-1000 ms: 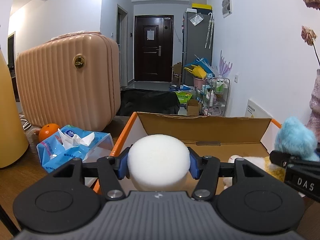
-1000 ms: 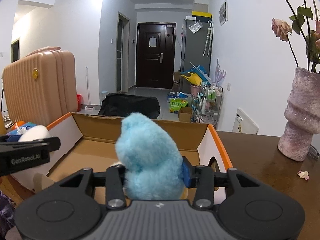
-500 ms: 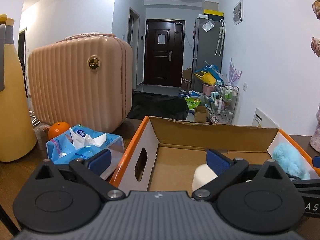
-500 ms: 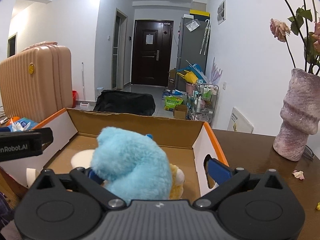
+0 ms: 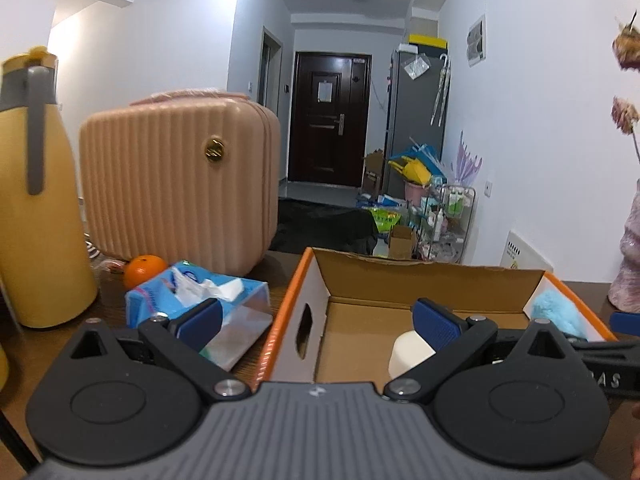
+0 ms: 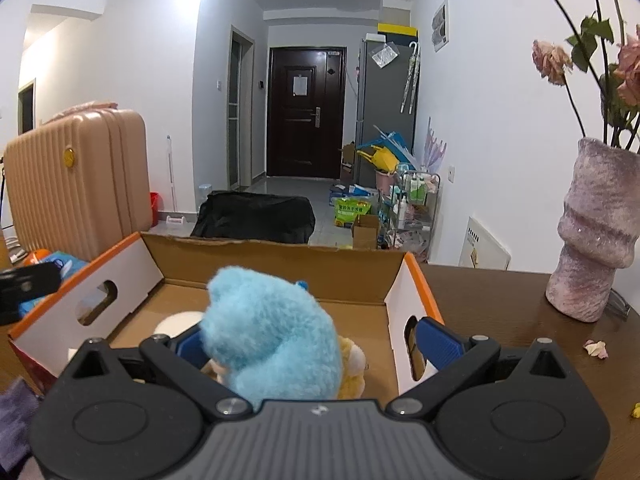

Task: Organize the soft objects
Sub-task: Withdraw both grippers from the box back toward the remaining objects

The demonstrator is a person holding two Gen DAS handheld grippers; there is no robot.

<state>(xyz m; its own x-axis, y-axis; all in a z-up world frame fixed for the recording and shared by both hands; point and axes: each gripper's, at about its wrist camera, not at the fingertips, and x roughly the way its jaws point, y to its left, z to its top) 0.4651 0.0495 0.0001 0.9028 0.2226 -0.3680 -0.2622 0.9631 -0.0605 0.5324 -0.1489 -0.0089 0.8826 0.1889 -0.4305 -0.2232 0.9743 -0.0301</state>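
Note:
An open cardboard box [image 5: 400, 280] with orange rims sits on the brown table. A white foam puff [image 5: 408, 354] lies on its floor, and the same white foam puff [image 6: 176, 322] shows at the box's left in the right wrist view. My left gripper [image 5: 316, 320] is open above the box's left wall, touching nothing. A blue and yellow plush toy [image 6: 272, 340] rests inside the box [image 6: 280, 264], leaning near the left pad of my right gripper [image 6: 312, 340], which stands open and does not press on it. The plush toy [image 5: 558, 310] also shows at the box's right.
Left of the box lie a blue tissue pack [image 5: 192, 300] and an orange [image 5: 144, 270], with a yellow flask [image 5: 36, 208] and a pink case [image 5: 180, 184] behind. A pink vase [image 6: 596, 232] with dried flowers stands to the right. Petals [image 6: 596, 348] lie on the table.
Both grippers opened wide. The white puff dropped from the left one into the box, and the blue plush slumped out of the right one's grip. The left gripper drew back and leftward.

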